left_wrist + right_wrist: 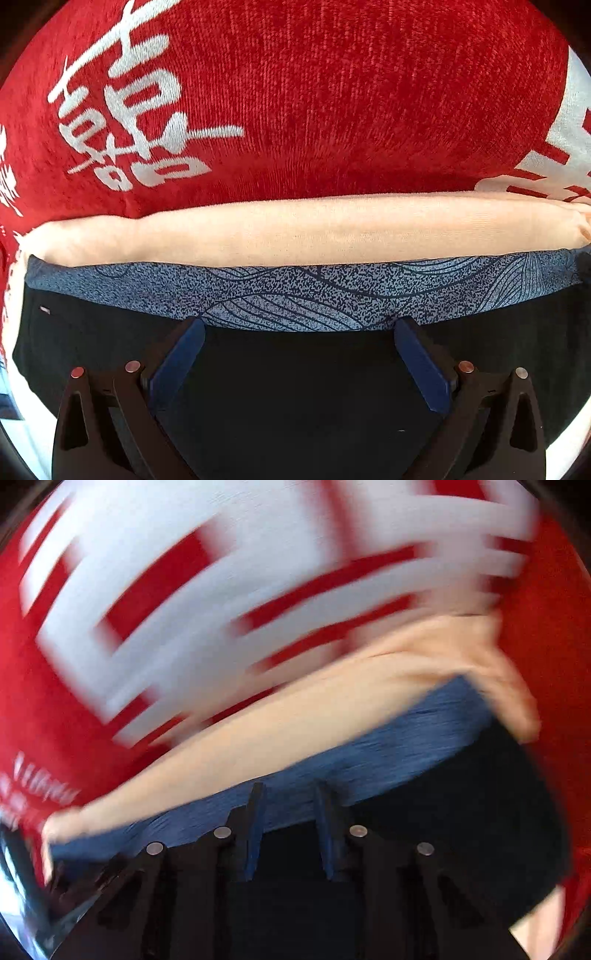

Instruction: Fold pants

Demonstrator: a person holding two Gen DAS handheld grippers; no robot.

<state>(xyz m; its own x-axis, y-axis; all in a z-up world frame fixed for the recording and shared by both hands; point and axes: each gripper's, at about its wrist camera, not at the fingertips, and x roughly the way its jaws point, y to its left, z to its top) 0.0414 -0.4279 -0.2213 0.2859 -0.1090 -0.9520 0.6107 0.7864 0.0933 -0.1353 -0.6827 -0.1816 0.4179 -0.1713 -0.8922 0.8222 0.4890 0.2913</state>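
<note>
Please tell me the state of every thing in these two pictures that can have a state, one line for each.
left gripper: open wide, fingers apart, nothing between them.
right gripper: open with a narrower gap, picture blurred by motion.
black pants: folded flat under both grippers.
blue patterned garment: folded, its edge showing beyond the pants.
peach garment: folded, rounded edge, lying beyond the blue one.
red cloth: spread out beneath everything.

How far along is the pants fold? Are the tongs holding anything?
Looks well along: a compact layered stack lies on the red cloth, with a peach layer, a blue patterned band and black fabric. Which layer is the pants is unclear. The left tongs stand wide open over the black fabric, gripping nothing. The right tongs sit narrower; that view is blurred. Any remaining fold can't be judged.
</note>
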